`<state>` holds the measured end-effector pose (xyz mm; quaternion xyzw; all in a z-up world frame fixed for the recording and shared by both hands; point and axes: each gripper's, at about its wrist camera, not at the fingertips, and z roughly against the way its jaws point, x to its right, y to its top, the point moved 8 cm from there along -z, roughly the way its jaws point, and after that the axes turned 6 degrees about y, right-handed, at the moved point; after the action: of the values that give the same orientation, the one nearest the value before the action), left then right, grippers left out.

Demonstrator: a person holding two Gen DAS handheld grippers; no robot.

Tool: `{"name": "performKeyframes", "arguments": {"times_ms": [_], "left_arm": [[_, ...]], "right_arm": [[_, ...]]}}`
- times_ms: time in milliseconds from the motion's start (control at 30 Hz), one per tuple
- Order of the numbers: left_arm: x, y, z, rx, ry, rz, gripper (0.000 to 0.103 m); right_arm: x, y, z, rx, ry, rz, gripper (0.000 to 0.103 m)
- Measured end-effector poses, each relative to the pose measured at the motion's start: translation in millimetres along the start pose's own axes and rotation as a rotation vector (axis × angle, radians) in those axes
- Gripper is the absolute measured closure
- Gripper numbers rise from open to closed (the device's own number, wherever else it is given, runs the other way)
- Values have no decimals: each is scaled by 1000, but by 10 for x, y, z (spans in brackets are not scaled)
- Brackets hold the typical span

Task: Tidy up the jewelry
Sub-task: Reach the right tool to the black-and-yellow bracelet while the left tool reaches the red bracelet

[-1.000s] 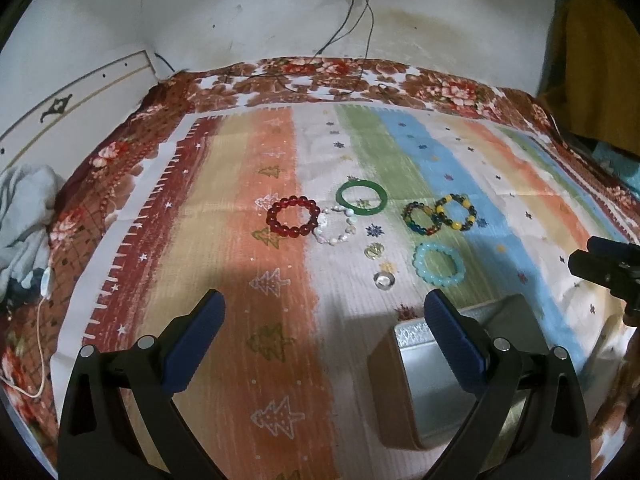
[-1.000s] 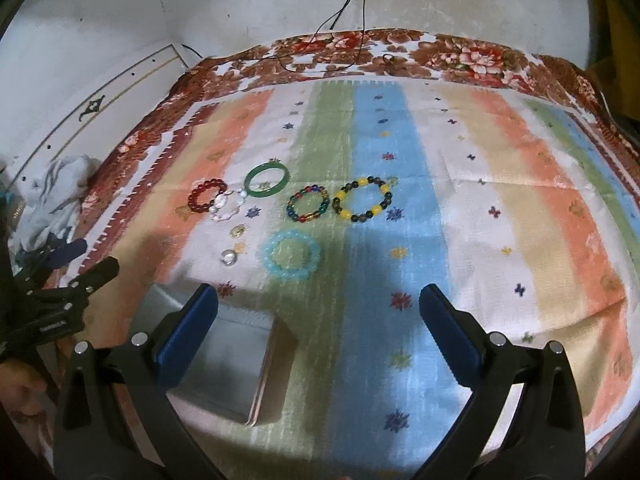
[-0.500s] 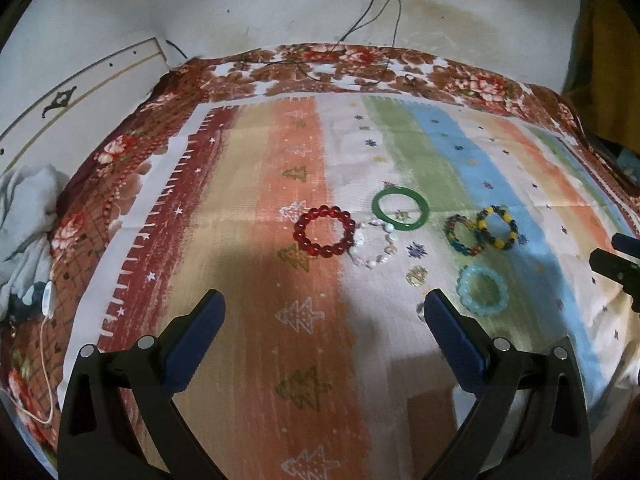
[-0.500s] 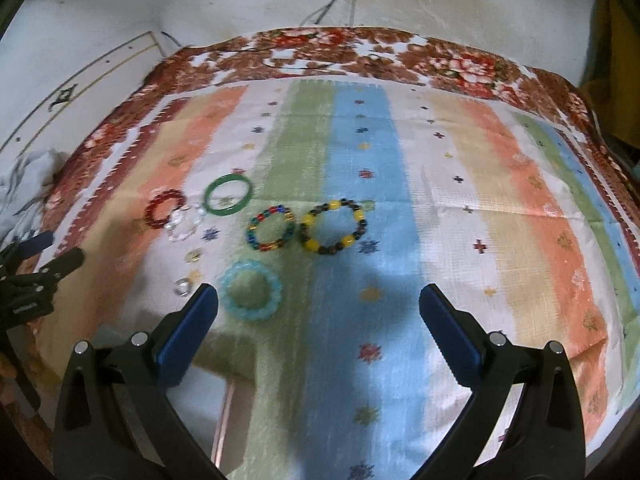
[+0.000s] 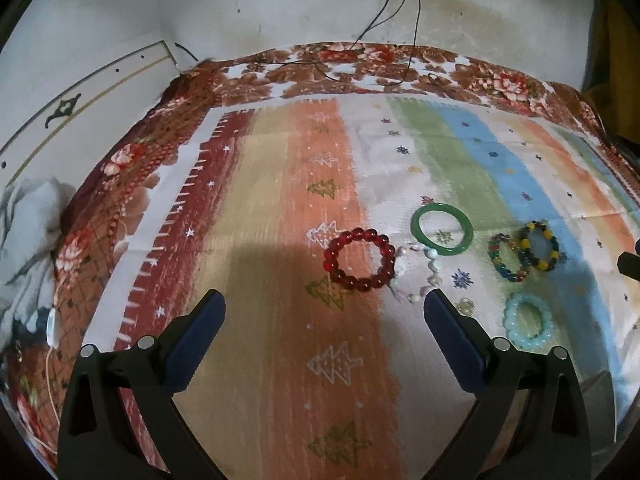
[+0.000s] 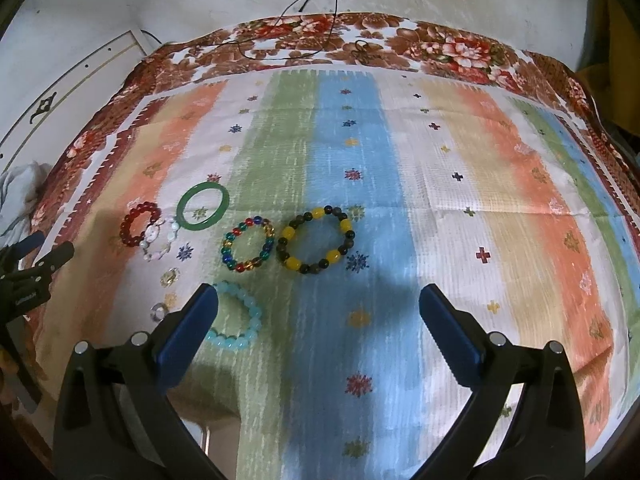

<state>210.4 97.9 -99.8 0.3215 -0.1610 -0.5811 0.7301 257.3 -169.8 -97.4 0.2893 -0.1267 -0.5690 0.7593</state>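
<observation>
Several bracelets lie on the striped cloth. A red bead bracelet touches a white bead bracelet. Beyond them is a green bangle. A multicolour bracelet sits beside a yellow-and-black bracelet. A light blue bracelet lies nearest. Small rings lie near it. My left gripper is open and empty, just short of the red bracelet. My right gripper is open and empty, short of the yellow-and-black bracelet.
A floral bedspread borders the striped cloth. Cables hang from a wall socket onto it. A grey cloth heap lies at the left edge. A box corner shows at the bottom. The left gripper shows in the right wrist view.
Both grippers have moved forward toward the bracelets, which now look larger and nearer. The metal box has slid out of view below. Both stay open.
</observation>
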Motion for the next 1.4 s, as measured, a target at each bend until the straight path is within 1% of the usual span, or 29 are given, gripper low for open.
{"name": "performKeyframes", "arguments": {"times_ms": [100,200,233,333,533,733,900,1167,1367,1400], "left_arm": [[-3,25,-116,-26,22,-16,6],[-26,-12,-240,-94,-21,34,6],[-37,-13,-262,-102,-28,48,6],[-43,12,-284,-92,-16,48,6],[-61,76,-408,-86,0,50,6],[-99,86,-693,-132,17,43,6],[-116,108,-869,-166,5,56,6],[-71,98,-1067,-203,15,35,6],[-109,104,-1226,-240,1,64,7],[-111,108,-1247,-242,3,63,9]], "right_arm": [[49,23,-96,-23,11,-22,4],[80,8,-193,-55,33,-55,4],[95,7,-230,-66,36,-66,4],[143,29,-308,-78,18,-80,4],[231,70,-478,-109,19,-118,4],[372,64,-660,-153,-12,-159,4],[470,70,-822,-186,-30,-202,4],[509,108,-1084,-224,-75,-208,4],[588,110,-1225,-250,-99,-227,5],[600,115,-1247,-252,-104,-227,5]]}}
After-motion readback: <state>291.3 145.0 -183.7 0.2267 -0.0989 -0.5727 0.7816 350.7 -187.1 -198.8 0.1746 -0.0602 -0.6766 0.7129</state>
